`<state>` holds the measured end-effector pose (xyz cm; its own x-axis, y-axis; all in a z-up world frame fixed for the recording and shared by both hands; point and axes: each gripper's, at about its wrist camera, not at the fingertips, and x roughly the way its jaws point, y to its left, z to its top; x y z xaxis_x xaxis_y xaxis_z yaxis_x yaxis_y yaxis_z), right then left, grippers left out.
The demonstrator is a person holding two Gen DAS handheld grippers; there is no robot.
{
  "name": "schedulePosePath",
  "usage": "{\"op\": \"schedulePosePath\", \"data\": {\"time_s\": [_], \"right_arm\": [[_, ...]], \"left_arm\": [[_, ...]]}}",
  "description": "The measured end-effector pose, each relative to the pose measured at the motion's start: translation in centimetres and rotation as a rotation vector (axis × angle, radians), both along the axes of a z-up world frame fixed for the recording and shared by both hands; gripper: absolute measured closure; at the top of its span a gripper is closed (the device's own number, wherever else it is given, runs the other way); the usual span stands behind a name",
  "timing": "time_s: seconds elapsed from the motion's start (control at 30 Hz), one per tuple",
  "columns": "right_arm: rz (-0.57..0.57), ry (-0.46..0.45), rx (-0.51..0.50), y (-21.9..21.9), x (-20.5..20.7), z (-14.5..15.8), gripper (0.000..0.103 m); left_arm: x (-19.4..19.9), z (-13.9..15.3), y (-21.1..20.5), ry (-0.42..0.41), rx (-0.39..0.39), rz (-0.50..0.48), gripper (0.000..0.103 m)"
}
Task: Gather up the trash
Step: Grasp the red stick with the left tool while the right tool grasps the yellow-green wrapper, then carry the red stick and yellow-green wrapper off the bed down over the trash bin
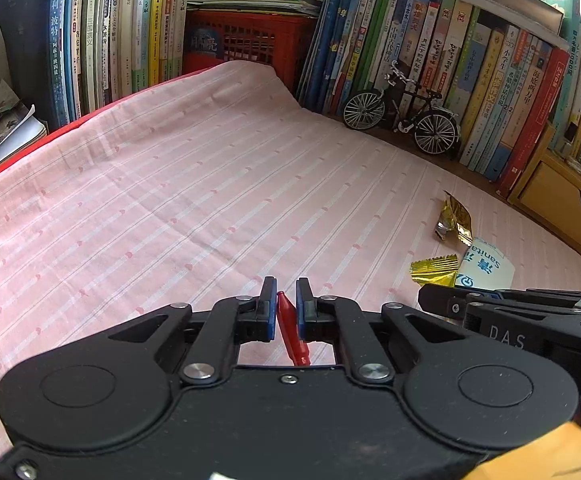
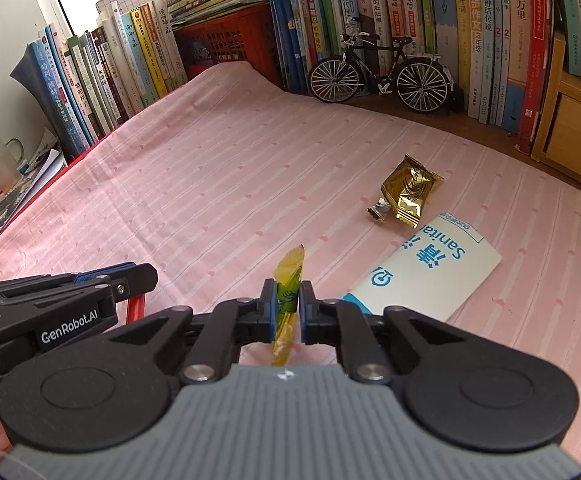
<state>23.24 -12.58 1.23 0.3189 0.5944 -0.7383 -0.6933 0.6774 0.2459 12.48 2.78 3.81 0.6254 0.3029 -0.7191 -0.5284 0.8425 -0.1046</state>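
My left gripper [image 1: 286, 286] is shut on a thin red plastic piece [image 1: 290, 328] that sticks up between its blue pads. In the right wrist view my right gripper [image 2: 288, 286] is shut on a yellow wrapper [image 2: 289, 276], held upright above the pink cloth [image 2: 210, 184]. The left wrist view shows that wrapper [image 1: 434, 272] at the tip of the right gripper [image 1: 426, 300], close on the right. A crumpled gold wrapper [image 2: 408, 192] and a white-and-blue wipe packet [image 2: 426, 272] lie on the cloth ahead and to the right. The two grippers are side by side.
Rows of upright books [image 2: 410, 20] line the back and left. A red crate [image 1: 250, 48] stands under stacked books at the back. A model bicycle [image 2: 378, 72] leans against the books. A wooden drawer box [image 2: 570, 128] is at the right edge.
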Motion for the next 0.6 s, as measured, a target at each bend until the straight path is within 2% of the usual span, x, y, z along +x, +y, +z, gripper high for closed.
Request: {"op": "schedulePosePath", "data": {"time_s": [0.33, 0.6], "right_arm": [[-0.047, 0.004, 0.033, -1.6, -1.9, 1.8, 0.093], [-0.047, -0.014, 0.025, -2.3, -6.0, 3.4, 0.093]], "left_arm": [[-2.4, 1.2, -1.1, -0.034, -0.021, -0.014, 0.094], [-6.4, 2.8, -1.7, -0.069, -0.026, -0.023, 0.094]]}}
